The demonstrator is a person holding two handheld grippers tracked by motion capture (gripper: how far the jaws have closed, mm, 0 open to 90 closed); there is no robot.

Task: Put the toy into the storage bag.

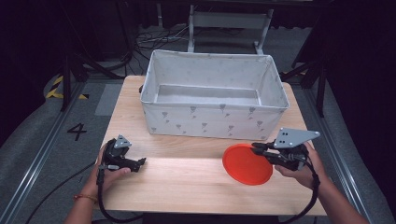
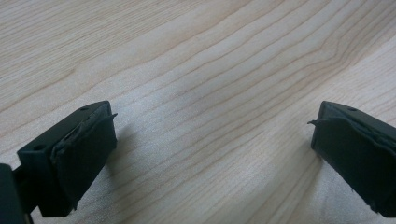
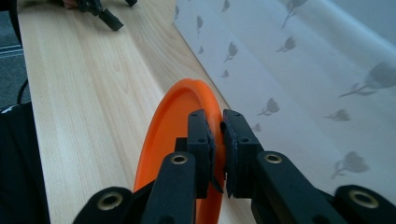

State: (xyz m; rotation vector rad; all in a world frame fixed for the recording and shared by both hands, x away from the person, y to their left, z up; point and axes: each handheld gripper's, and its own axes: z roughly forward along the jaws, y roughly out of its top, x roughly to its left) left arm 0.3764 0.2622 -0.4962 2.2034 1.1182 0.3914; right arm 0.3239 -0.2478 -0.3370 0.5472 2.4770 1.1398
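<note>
An orange plate point(image 1: 246, 164) is at the right of the wooden table point(image 1: 187, 186), tilted, with its rim pinched by my right gripper point(image 1: 256, 149). In the right gripper view the two jaws close on the plate's edge point(image 3: 187, 107), my right gripper point(image 3: 218, 122) shut on it beside the fabric wall. My left gripper point(image 1: 141, 161) rests low over the table at the left, held in a hand. Its pads point(image 2: 88, 149) stand wide apart over bare wood, my left gripper point(image 2: 212, 126) open and holding nothing.
A large grey fabric bin point(image 1: 212, 121) with a small printed pattern stands at the back middle of the table, open on top. Its wall point(image 3: 299, 84) runs close along the plate. Floor, cables and a frame lie beyond the table.
</note>
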